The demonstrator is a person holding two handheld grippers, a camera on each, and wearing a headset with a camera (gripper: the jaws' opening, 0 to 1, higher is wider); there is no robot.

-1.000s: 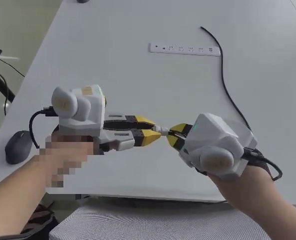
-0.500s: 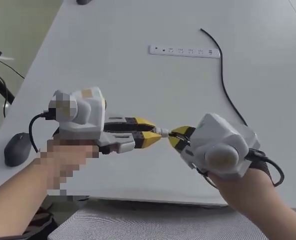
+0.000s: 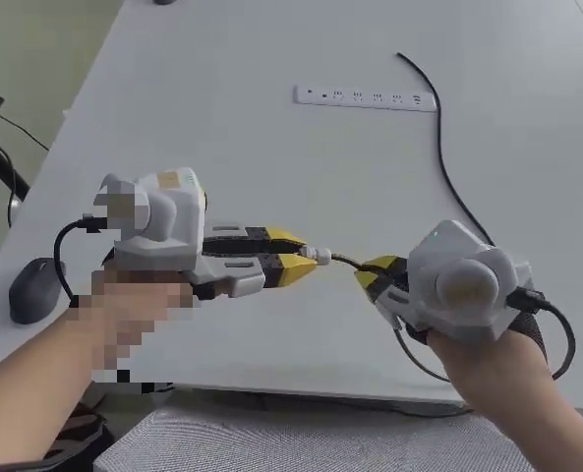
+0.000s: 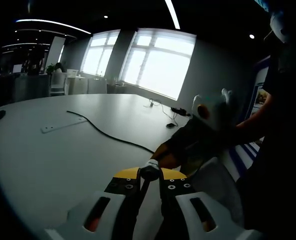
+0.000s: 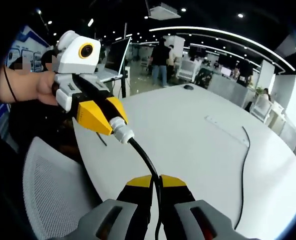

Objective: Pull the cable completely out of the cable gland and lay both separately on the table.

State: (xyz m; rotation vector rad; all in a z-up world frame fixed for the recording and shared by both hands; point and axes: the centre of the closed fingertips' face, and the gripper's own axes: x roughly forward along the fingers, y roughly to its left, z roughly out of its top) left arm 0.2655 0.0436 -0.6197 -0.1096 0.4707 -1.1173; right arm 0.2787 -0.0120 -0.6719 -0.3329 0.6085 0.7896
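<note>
left gripper (image 4: pixel 148 176) clenched on white cable gland (image 5: pixel 122 131), right gripper (image 5: pixel 156 181) clamped on black cable (image 5: pixel 144 156), both jaws nearly closed

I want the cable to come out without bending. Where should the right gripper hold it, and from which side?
Grip the black cable on its straight stretch close to the cable gland, coming from the side opposite the left gripper, in line with the gland. The cable leaves the gland almost straight there, so an in-line pull likely avoids kinking.
</note>
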